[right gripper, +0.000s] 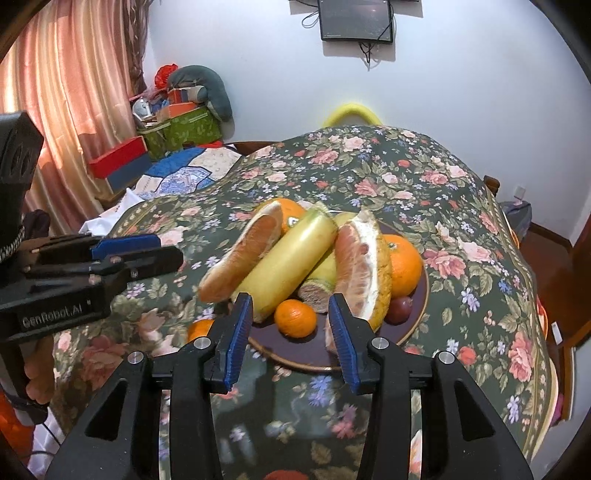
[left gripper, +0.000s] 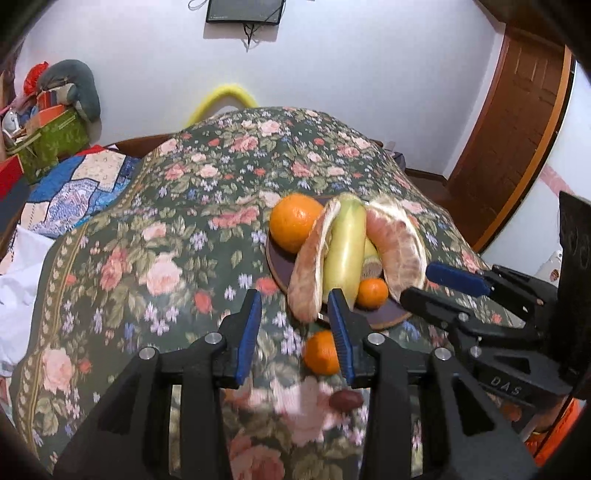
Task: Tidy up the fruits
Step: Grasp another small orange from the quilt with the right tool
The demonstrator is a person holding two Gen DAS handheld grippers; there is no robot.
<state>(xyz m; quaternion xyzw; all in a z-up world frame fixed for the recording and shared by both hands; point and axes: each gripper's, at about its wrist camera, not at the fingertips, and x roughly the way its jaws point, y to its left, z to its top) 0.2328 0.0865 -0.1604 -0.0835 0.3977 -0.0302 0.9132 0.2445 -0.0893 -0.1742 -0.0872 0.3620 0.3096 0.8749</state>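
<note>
A dark plate (right gripper: 303,354) on the floral tablecloth holds two pomelo wedges (right gripper: 360,269), bananas (right gripper: 288,254), a large orange (right gripper: 404,267), a small mandarin (right gripper: 295,318) and a dark grape (right gripper: 400,308). In the left wrist view the plate (left gripper: 384,317) carries the same pile, with an orange (left gripper: 293,221) at its far left. A loose mandarin (left gripper: 321,352) and a dark reddish fruit (left gripper: 345,400) lie on the cloth near my left gripper (left gripper: 295,332), which is open and empty. My right gripper (right gripper: 291,332) is open and empty in front of the plate; it also shows in the left wrist view (left gripper: 439,284).
The floral cloth (right gripper: 461,221) covers a round table. A patchwork quilt (left gripper: 85,181), boxes and a green bag (right gripper: 184,129) stand at the back left. A curtain (right gripper: 62,92) hangs on the left, a wooden door (left gripper: 517,129) stands on the right, and a monitor (right gripper: 354,18) hangs on the wall.
</note>
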